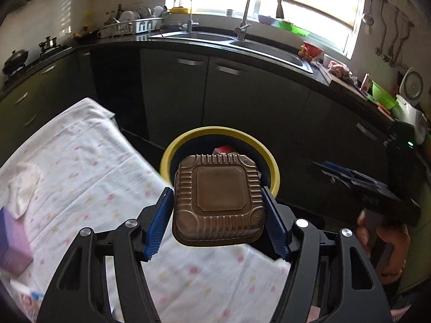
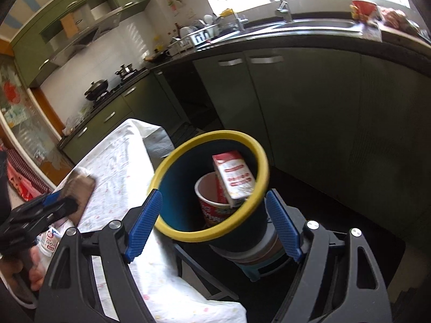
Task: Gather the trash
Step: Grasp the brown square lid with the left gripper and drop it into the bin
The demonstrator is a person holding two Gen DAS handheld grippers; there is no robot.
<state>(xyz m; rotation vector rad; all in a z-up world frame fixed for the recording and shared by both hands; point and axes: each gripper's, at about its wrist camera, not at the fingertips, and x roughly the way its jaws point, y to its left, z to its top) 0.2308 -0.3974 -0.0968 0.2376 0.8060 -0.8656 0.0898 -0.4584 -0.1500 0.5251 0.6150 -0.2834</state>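
Observation:
My left gripper [image 1: 218, 207] is shut on a brown ribbed plastic food container [image 1: 218, 199], held in the air in front of the bin's mouth. The bin [image 1: 272, 167] is dark blue with a yellow rim and stands beside the table. In the right wrist view the bin [image 2: 172, 177] tilts towards me and holds a red-and-white carton [image 2: 234, 177] and a red paper cup [image 2: 212, 204]. My right gripper [image 2: 212, 218] stands wide open on either side of the bin, holding nothing. The left gripper with the container [image 2: 80, 191] shows at the left of that view.
A table with a white flowered cloth [image 1: 89, 177] lies at the left, with a crumpled tissue [image 1: 24, 185] and a purple box [image 1: 13, 245] on it. Green kitchen cabinets [image 1: 242, 99], a sink [image 1: 272, 51] and a cluttered counter run behind the bin.

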